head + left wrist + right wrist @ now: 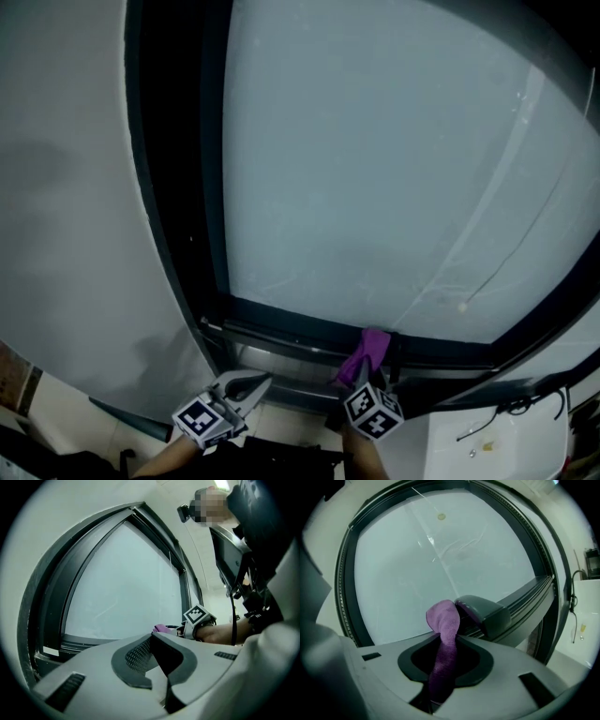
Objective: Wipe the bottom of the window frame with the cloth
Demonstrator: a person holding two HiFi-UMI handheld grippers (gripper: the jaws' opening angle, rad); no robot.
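A person stands at a big window with a dark frame point(178, 234) and pale, cloudy glass point(375, 141). The person has a grabbing tool in each hand.

The right gripper point(364, 378) has its jaws pressed tight on a soft purple cloth point(443, 620). The cloth runs up between the jaws, and its rounded top pokes out past their tips. From above, that purple end point(368, 352) lies over the dark bottom bar of the window frame point(281, 339), a bit to the right of the bar's middle. I cannot tell if it really touches the bar.

The left gripper point(255, 382) is low down, near the left end of the same bar. Its jaws point(152, 638) are closed, tip against tip, with nothing between them. It points toward the frame but is apart from it.

A white wall point(66, 187) is to the left of the window. A white surface point(487, 441) with a thin dark cable on it is at the lower right.
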